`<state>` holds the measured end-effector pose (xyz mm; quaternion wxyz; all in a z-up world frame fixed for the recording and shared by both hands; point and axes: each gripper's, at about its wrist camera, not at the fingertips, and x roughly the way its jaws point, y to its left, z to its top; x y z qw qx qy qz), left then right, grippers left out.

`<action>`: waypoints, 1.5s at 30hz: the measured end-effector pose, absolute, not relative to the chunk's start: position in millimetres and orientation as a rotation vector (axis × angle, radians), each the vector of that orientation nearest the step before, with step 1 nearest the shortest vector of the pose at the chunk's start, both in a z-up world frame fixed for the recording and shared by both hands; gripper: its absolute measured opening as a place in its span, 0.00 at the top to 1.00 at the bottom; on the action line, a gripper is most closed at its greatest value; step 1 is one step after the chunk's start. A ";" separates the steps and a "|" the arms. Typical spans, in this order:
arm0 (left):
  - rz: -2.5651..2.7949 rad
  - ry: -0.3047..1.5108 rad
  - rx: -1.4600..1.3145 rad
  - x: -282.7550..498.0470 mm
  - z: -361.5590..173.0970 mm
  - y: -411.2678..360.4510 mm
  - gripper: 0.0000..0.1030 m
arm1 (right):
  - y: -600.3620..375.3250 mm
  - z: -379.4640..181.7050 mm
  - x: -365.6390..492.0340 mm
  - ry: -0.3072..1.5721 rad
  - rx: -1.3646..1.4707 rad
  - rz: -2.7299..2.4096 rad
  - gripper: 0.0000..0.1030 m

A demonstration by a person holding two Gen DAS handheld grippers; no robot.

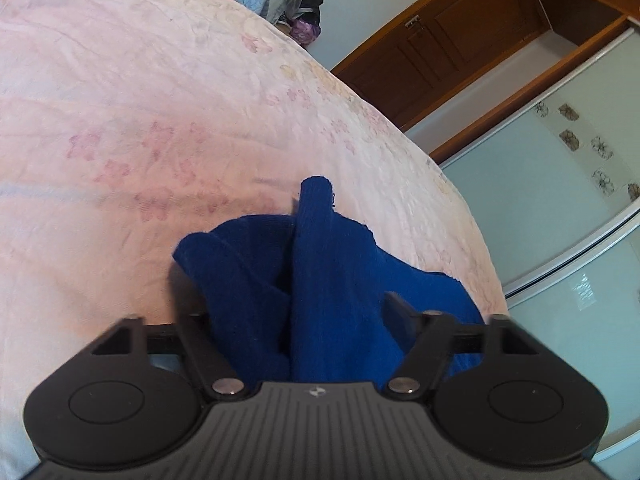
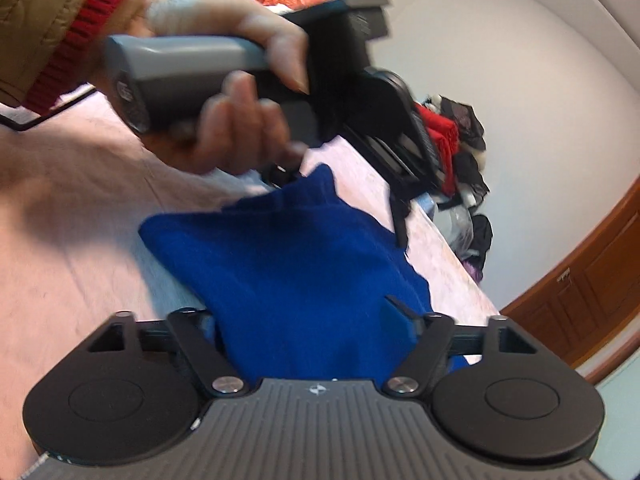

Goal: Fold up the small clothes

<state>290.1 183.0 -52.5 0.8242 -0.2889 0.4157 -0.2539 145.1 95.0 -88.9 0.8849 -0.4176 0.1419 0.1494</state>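
Meanwhile, a crumpled royal-blue knitted garment (image 1: 332, 280) lies low in both frames on a pink floral bedspread (image 1: 120, 120), bunched between the half-spread jaws of the left hand-held gripper (image 1: 296, 304) and right hand-held gripper (image 2: 304, 312); whether either pinches it cannot be told. A heap of dark and red clothes (image 2: 460, 140) crowds the right edge; brown wooden doors (image 1: 440, 48) fill the upper right.

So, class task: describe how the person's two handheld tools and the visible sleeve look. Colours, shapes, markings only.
Each tool, left tool and right tool, is black, with two round discs, silver pivot bolts and a ribbed grey plate bearing a small logo. Seen from the right wrist, the left one has a grey handle. The sleeve is tan, with a red ribbed cuff.
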 end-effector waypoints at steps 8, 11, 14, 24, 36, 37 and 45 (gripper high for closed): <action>-0.474 0.916 -0.533 284.3 -43.5 163.6 0.84 | 90.0 -86.4 144.0 0.313 -0.819 0.385 0.96; -0.434 0.891 -0.464 273.0 -26.2 151.9 0.84 | 77.9 -74.6 141.2 0.302 -0.738 0.412 0.97; -0.395 0.847 -0.367 259.8 -2.8 133.8 0.84 | 59.5 -57.6 133.2 0.287 -0.637 0.429 0.96; -0.289 0.735 -0.065 226.1 45.6 52.0 0.84 | -19.0 -26.0 117.7 0.300 -0.371 0.407 0.97; -0.269 0.697 0.119 207.8 63.1 -18.8 0.84 | -105.0 -30.8 117.6 0.356 0.011 0.402 0.96; -0.271 0.695 0.120 207.0 64.4 -22.4 0.84 | -110.5 -33.1 117.6 0.353 0.028 0.397 0.96; -0.314 0.694 0.119 203.9 70.5 -59.6 0.84 | -146.2 -38.5 113.3 0.335 0.107 0.355 0.96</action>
